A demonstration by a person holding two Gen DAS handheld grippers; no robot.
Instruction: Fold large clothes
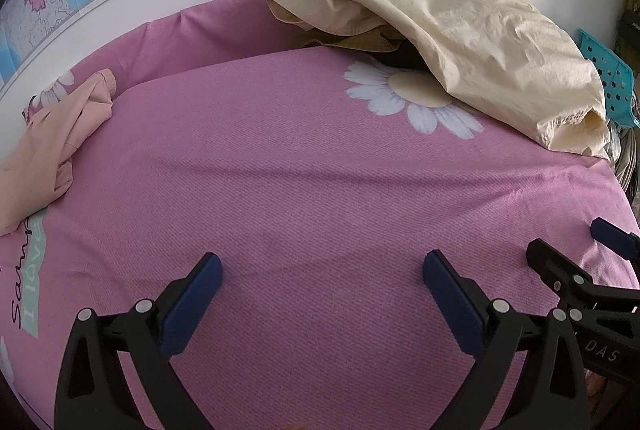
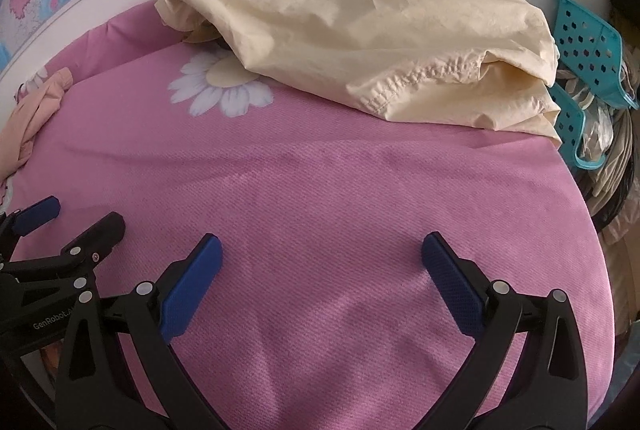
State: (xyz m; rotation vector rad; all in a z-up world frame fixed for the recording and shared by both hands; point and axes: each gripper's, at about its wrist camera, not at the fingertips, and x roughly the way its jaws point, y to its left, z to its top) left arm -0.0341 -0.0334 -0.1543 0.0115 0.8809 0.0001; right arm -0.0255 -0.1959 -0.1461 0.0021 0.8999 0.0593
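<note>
Nearest the cameras, the left gripper [image 1: 322, 270] and right gripper [image 2: 322, 252] hover side by side over the pink bedsheet [image 1: 300, 182], both spread apart and empty. Well beyond them, a crumpled cream garment [image 2: 360, 30] lies heaped against the wall.

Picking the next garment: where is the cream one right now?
The cream garment lies crumpled at the bed's far right corner, against the wall, partly covering the printed daisy and beside the teal basket.

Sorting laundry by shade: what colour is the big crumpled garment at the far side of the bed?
Pale cream-yellow garment, plain, clearest in the right wrist view.
</note>
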